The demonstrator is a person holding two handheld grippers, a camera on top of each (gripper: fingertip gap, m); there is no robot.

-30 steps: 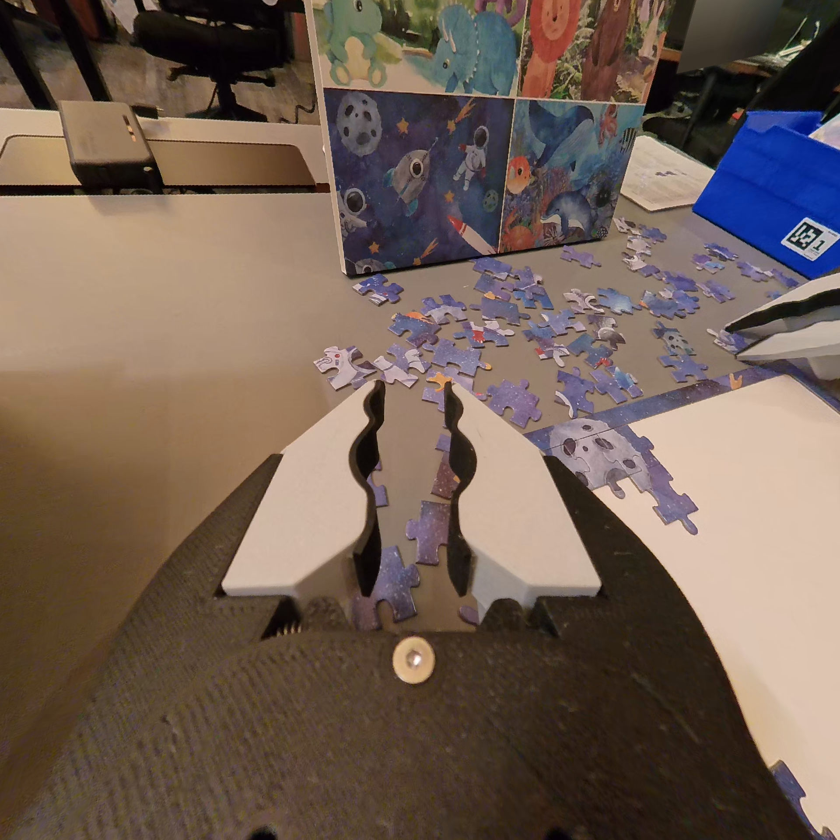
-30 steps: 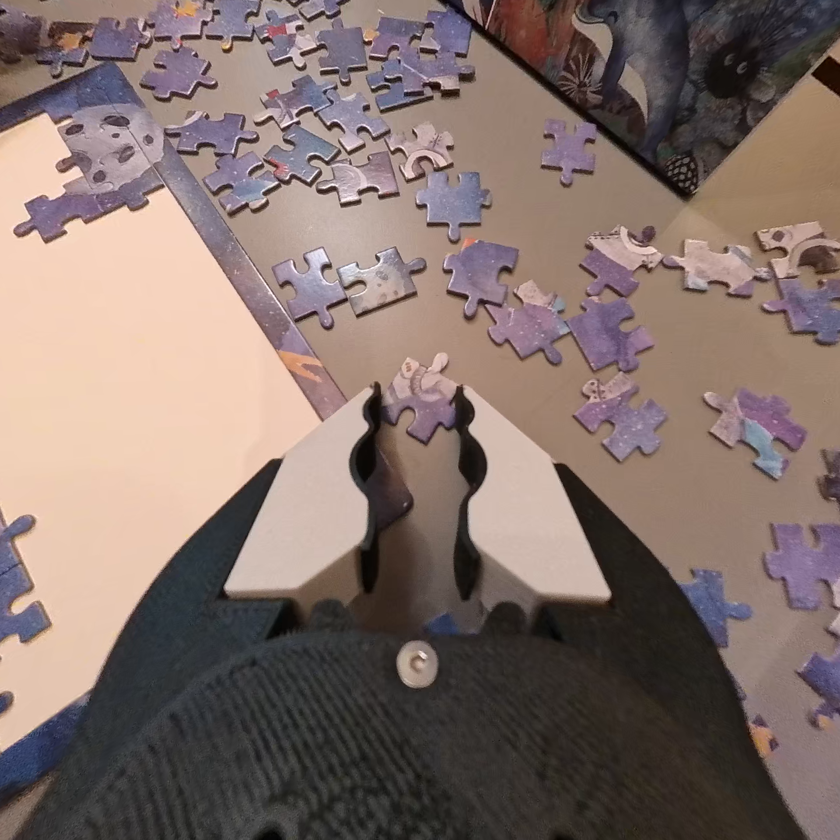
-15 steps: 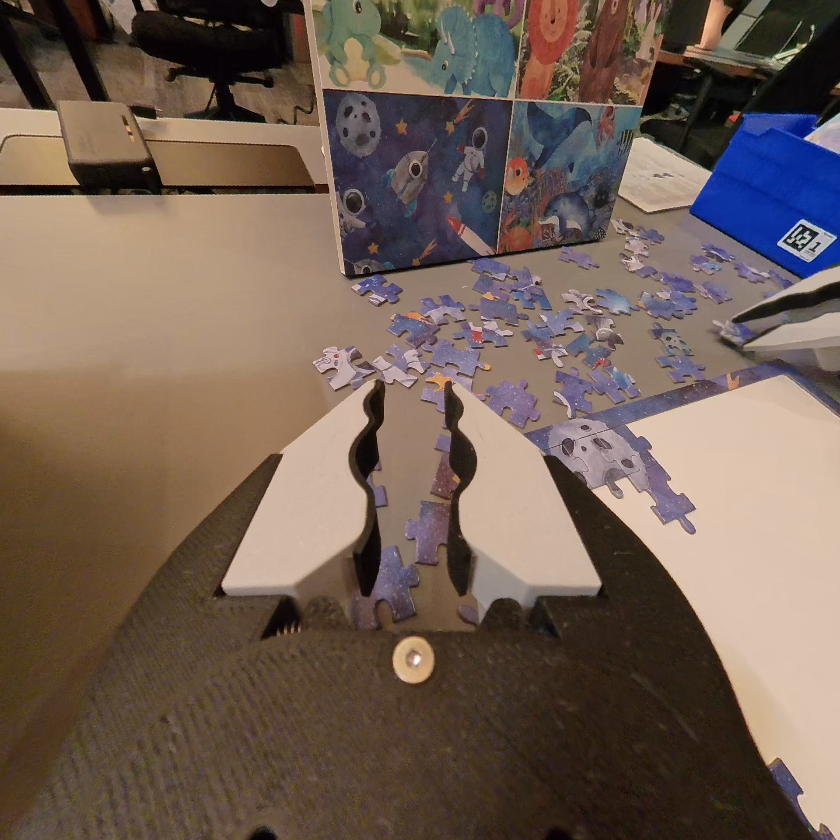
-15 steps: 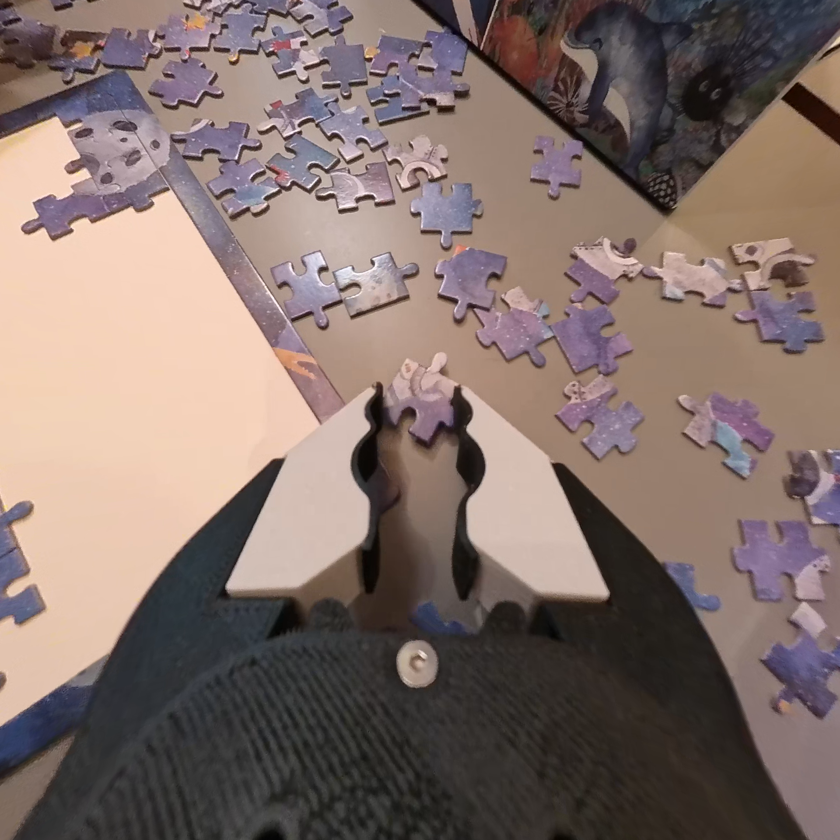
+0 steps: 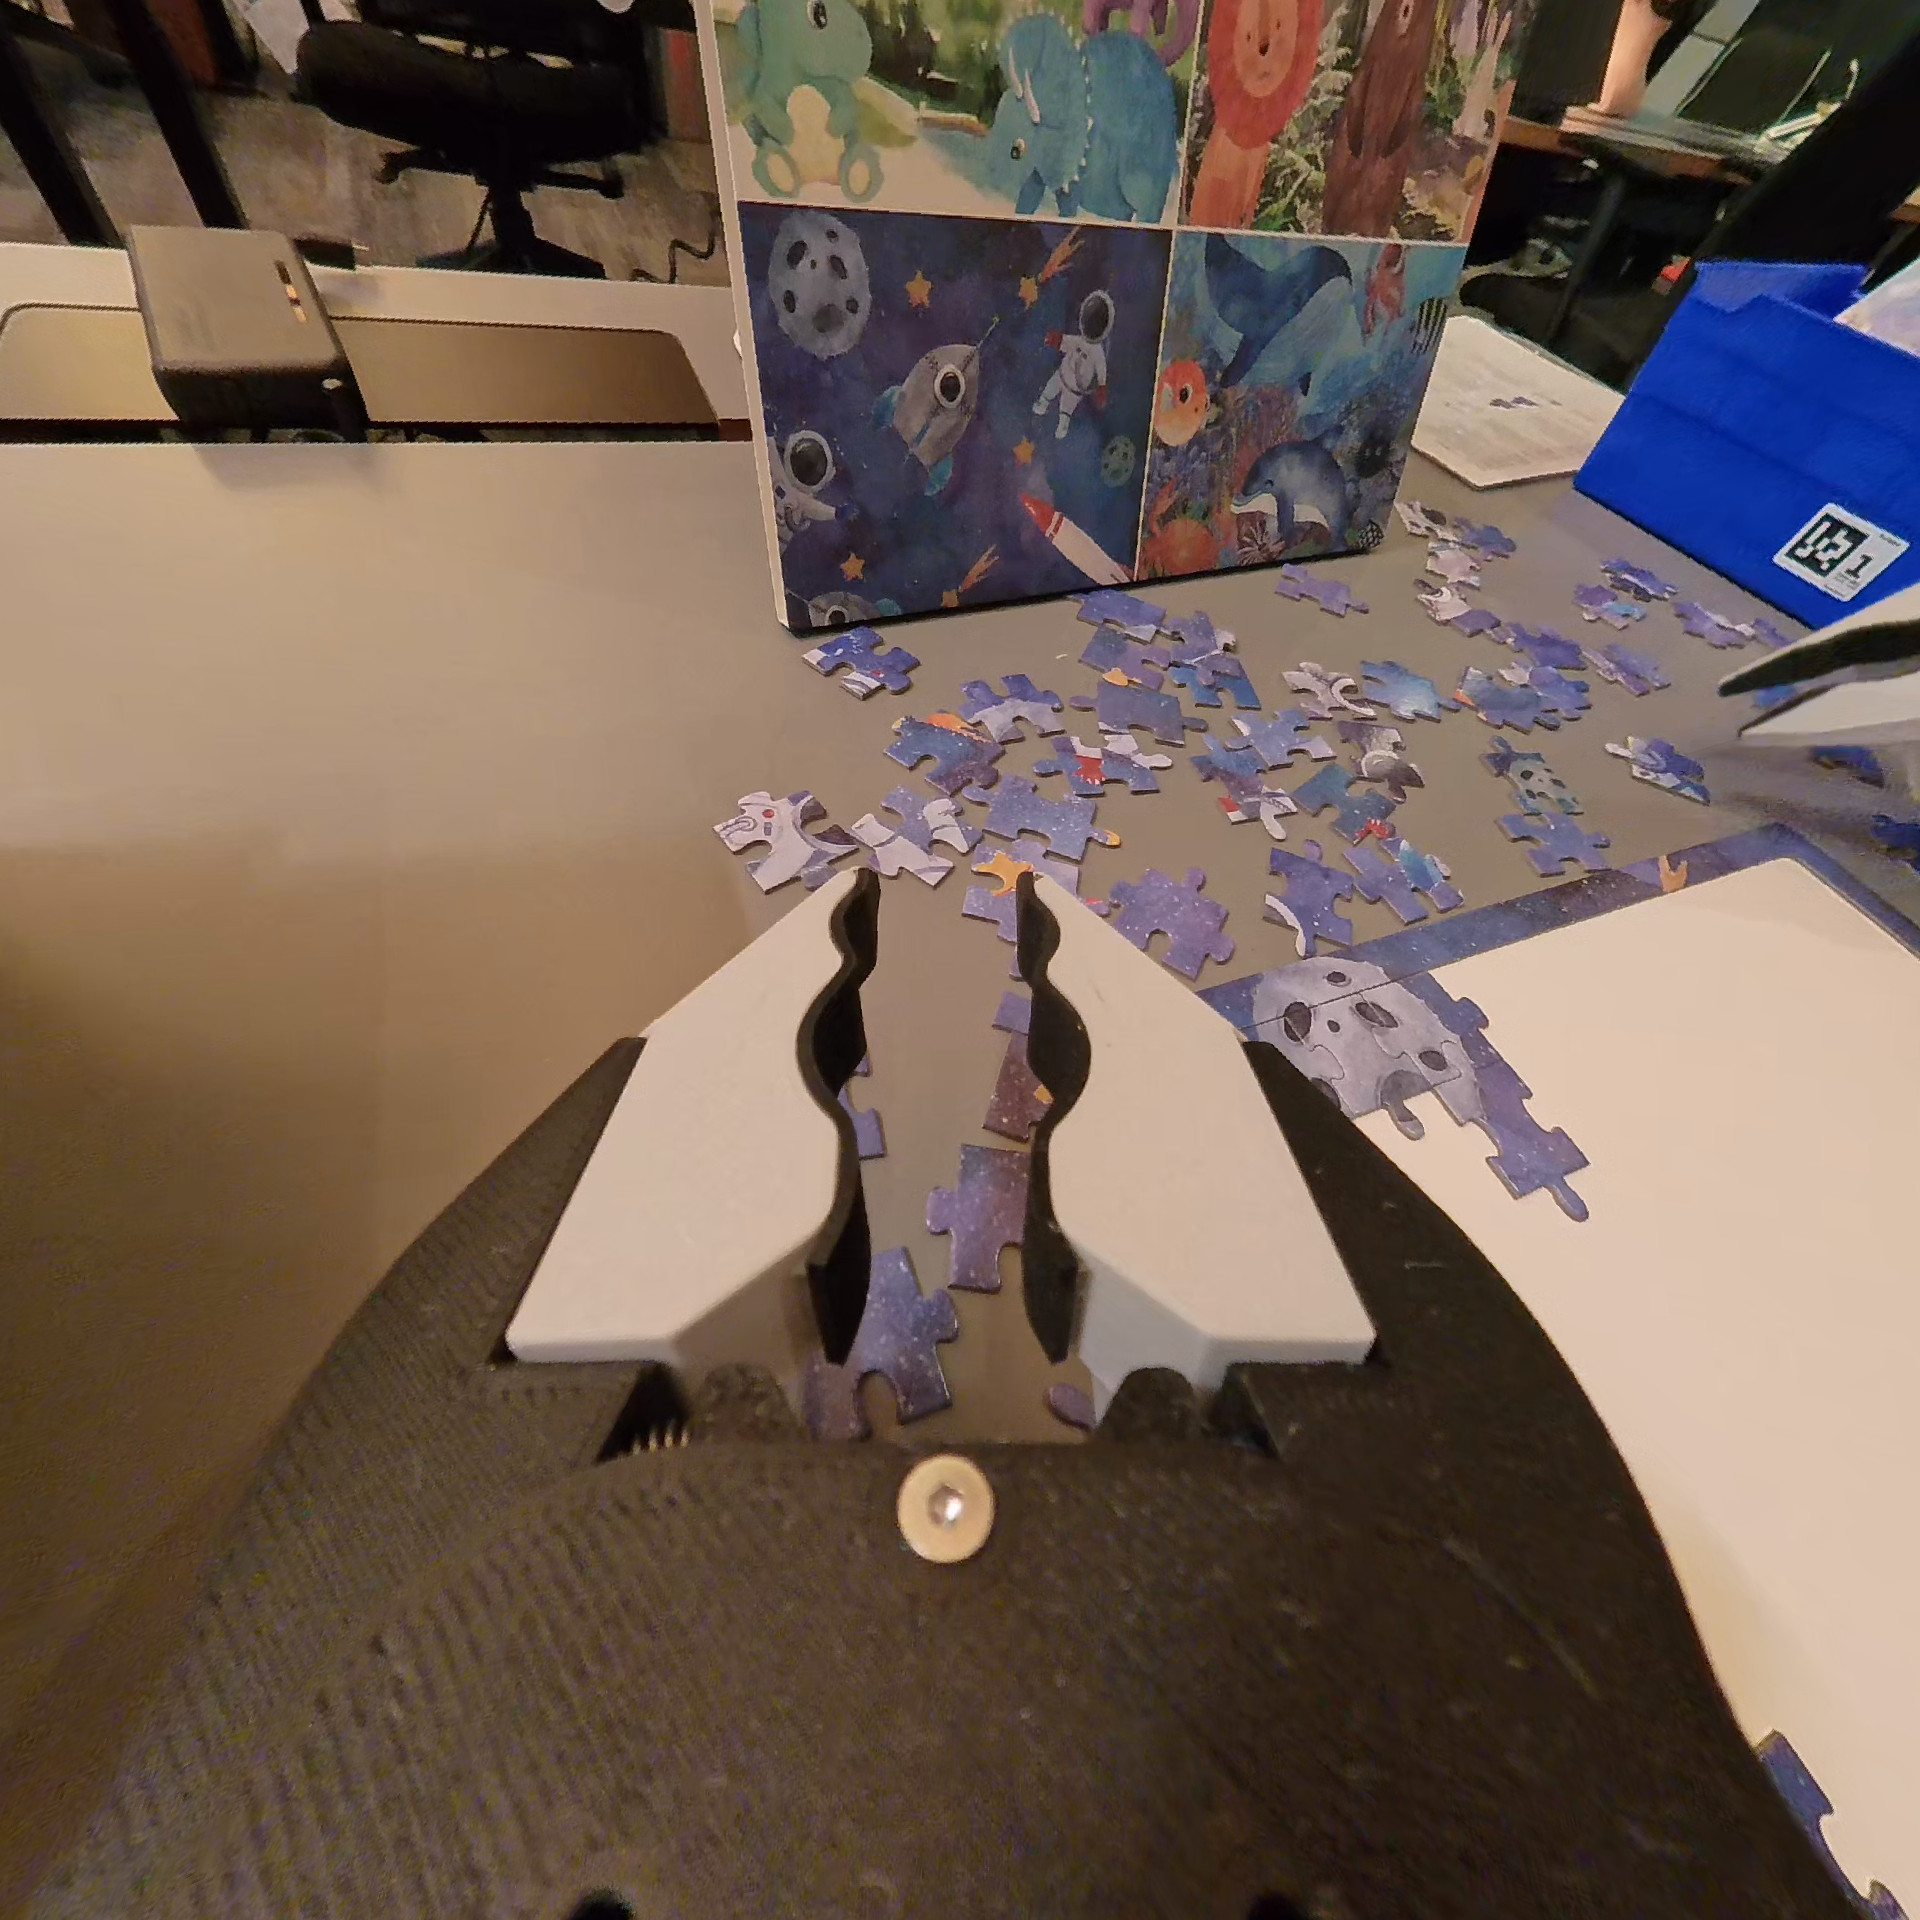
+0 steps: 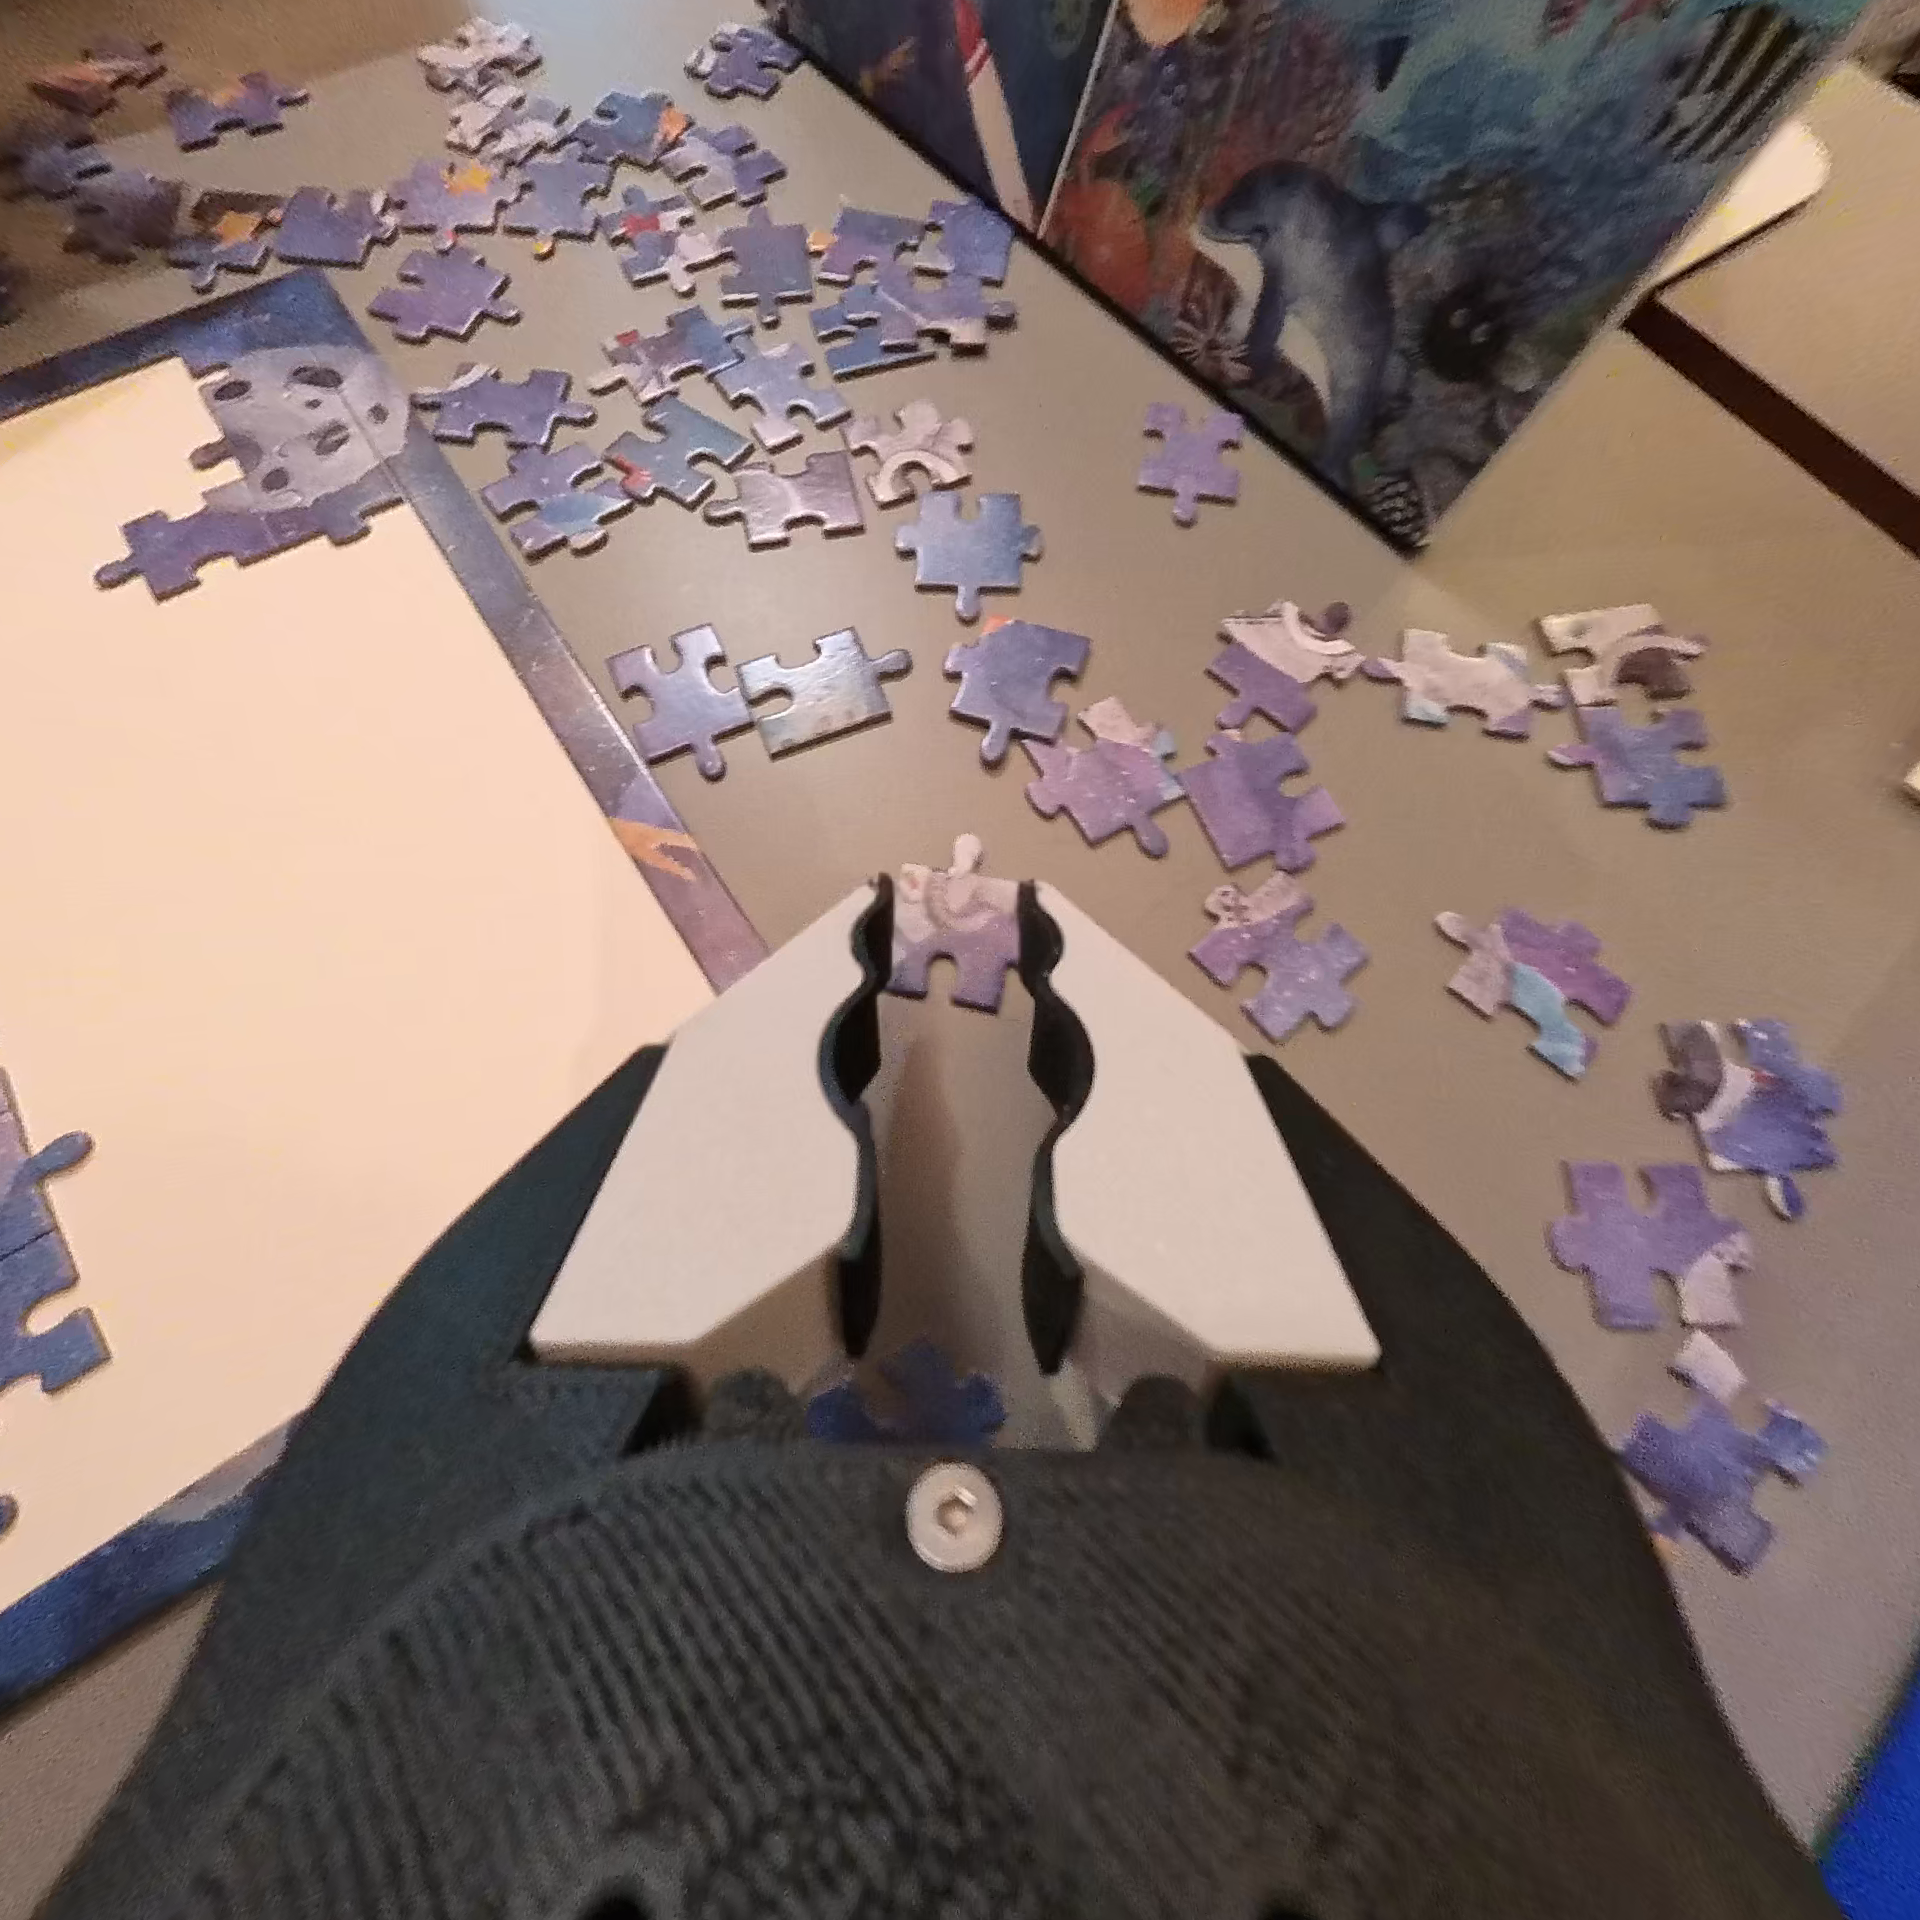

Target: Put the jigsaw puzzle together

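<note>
The right gripper (image 6: 951,894) has its two black wavy-faced fingertips closed narrowly on one lilac-and-white cardboard jigsaw piece (image 6: 951,940), a pad against each side edge and its white knob poking out ahead at 12 o'clock. The piece sits just beyond the corner of the one cream puzzle board with a dark blue starry border (image 6: 644,800), which fills the view from 8 to 10 o'clock and carries a joined cluster of grey moon pieces (image 6: 301,416) at its far corner. Loose purple and blue pieces (image 6: 727,312) number several dozen, too many and too overlapped to count exactly, spread over the grey worktop (image 6: 1143,582) from 11 round to 4 o'clock.

The left gripper (image 5: 940,883) hangs slightly parted with nothing between its tips; a few dark blue pieces (image 5: 982,1210) lie on the worktop beneath it. At its 12 o'clock stands one upright puzzle box with four cartoon pictures (image 5: 1081,312), at 2 o'clock one blue bin with a square black-and-white tag (image 5: 1756,416), at 10 o'clock one dark grey box-shaped device (image 5: 239,312).
</note>
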